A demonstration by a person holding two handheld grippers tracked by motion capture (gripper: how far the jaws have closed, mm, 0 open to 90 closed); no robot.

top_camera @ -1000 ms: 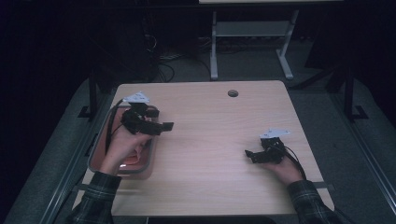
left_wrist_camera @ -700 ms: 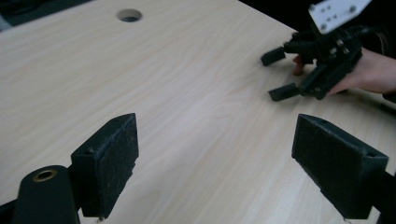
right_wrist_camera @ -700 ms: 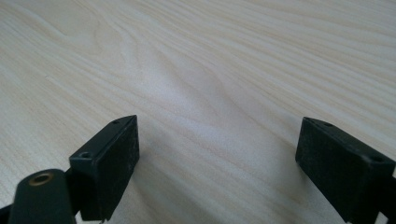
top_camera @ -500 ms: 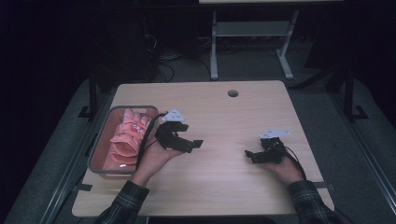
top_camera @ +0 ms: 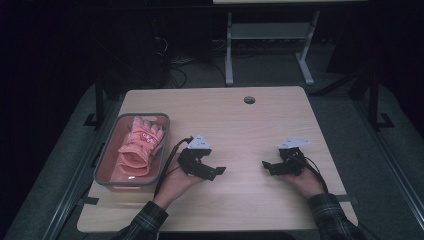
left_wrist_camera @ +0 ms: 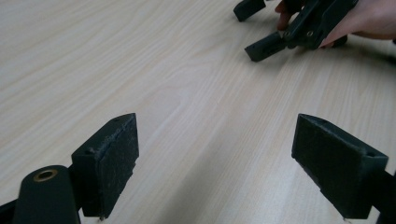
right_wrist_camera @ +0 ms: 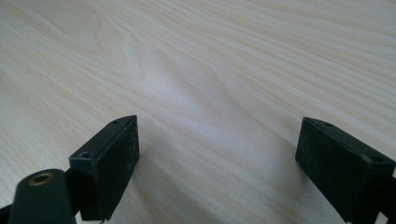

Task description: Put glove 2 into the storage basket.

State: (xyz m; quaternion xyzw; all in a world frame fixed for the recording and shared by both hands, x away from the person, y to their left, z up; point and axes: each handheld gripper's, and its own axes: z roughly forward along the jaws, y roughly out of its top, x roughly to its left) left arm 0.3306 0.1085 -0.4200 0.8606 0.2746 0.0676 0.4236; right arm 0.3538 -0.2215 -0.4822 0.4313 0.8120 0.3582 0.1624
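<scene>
From the high view we see a pale wooden table (top_camera: 235, 125) with rounded corners and a small round hole (top_camera: 249, 100) near its far edge. At its left side sits a grey, rounded-rectangular bin (top_camera: 102, 161) with a see-through wall. In it lies a pink knitted glove (top_camera: 137, 147), soft and ribbed at the cuff, with a small patch on its back. The glove's long axis runs near to far, leaning a little to the right; its fingers point away from us and its cuff lies toward the near end of the bin. Our left gripper (top_camera: 212, 171) rests on bare wood just beside the bin's right wall, jaws pointing right, a cable curving back from it. Our right gripper (top_camera: 269, 167) sits well apart on the right half, jaws pointing left toward the other.

In the left gripper view, we look along two blocky black jaws with dull, slightly grainy pads. They stand wide apart with nothing between them but fine-grained wood. Farther off, the right gripper (left_wrist_camera: 254, 25) lies in a hand (left_wrist_camera: 369, 21), its jaws spread too.

In the right gripper view, the same matte black jaws stand wide apart over bare, wavy-grained table (right_wrist_camera: 210, 60), holding nothing.
</scene>
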